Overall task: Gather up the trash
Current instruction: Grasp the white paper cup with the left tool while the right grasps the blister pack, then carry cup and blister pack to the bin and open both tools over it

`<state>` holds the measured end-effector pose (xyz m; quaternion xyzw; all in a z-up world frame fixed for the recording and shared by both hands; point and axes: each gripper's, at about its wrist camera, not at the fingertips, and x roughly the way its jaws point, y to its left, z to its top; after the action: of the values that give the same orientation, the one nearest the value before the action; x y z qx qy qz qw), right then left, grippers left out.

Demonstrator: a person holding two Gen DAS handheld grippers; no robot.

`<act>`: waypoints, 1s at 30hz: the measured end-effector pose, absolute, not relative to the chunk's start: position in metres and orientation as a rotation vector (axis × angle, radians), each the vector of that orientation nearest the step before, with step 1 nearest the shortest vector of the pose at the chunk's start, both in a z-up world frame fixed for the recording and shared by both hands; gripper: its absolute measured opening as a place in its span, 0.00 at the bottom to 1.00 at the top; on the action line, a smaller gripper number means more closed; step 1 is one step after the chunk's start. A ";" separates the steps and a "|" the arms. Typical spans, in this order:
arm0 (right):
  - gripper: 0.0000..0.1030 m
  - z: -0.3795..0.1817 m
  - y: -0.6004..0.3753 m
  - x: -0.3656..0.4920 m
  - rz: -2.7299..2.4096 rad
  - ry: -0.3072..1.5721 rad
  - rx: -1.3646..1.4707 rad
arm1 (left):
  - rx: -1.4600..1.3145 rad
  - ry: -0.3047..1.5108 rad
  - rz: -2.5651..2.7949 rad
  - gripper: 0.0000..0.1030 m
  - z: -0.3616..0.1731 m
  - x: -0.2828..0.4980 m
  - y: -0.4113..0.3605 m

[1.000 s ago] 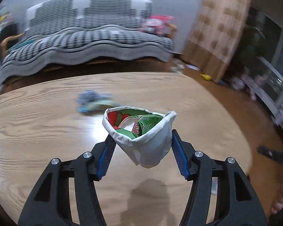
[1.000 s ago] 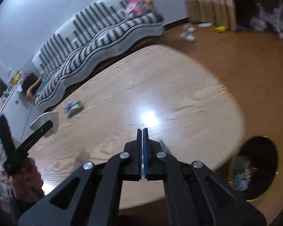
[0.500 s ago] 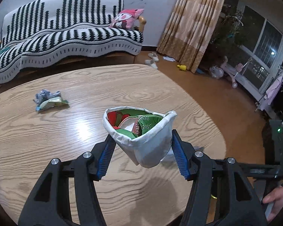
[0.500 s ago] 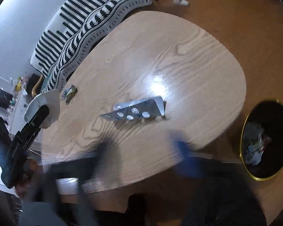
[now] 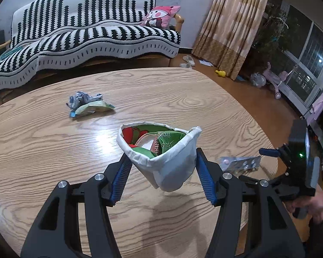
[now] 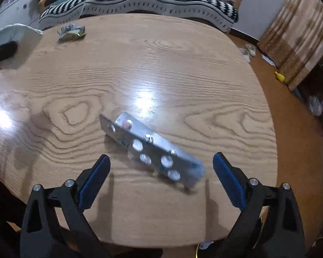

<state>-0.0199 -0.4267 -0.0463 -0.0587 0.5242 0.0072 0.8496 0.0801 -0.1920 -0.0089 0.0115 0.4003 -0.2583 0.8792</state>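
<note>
Left tool (image 5: 162,172): gripping a white paper cup (image 5: 168,167) stuffed with green wrapper, lower centre of frame; right tool (image 6: 160,178): jaws having just been opening, now standing wide, nothing between the pads; silver blister pack (image 6: 150,148) lying on the wooden worktop (image 6: 183,64) at centre; crumpled wrappers (image 5: 86,105) sitting upper left.
</note>
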 end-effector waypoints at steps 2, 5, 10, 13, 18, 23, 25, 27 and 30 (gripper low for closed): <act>0.79 -0.050 -0.428 -0.014 0.050 1.120 -0.096 | 0.026 0.837 -0.530 0.56 -0.010 0.081 -0.189; 0.44 -0.050 -0.431 -0.013 0.065 1.138 -0.013 | 0.022 0.851 -0.528 0.56 -0.012 0.082 -0.191; 0.31 -0.051 -0.433 -0.026 0.061 1.138 0.032 | 0.026 0.856 -0.554 0.56 -0.012 0.077 -0.210; 0.12 -0.043 -0.446 -0.042 0.036 1.126 0.102 | 0.042 0.857 -0.591 0.56 -0.012 0.066 -0.234; 0.06 -0.019 -0.486 -0.083 -0.066 1.069 0.192 | 0.080 0.861 -0.681 0.56 -0.015 0.041 -0.288; 0.04 -0.011 -0.533 -0.133 -0.139 1.029 0.312 | 0.125 0.859 -0.810 0.56 -0.021 0.004 -0.355; 0.03 -0.012 -0.554 -0.155 -0.175 1.019 0.357 | 0.146 0.857 -0.858 0.56 -0.023 -0.013 -0.379; 0.03 -0.024 -0.570 -0.161 -0.168 1.018 0.450 | 0.159 0.859 -0.889 0.56 -0.022 -0.023 -0.397; 0.04 -0.030 -0.573 -0.162 -0.141 0.987 0.577 | 0.121 0.835 -0.899 0.56 -0.013 -0.022 -0.408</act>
<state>-0.1624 -0.5731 -0.0305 0.2728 0.4667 -0.0666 0.8386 -0.0225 -0.4076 -0.0126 0.0569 0.3917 -0.4215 0.8159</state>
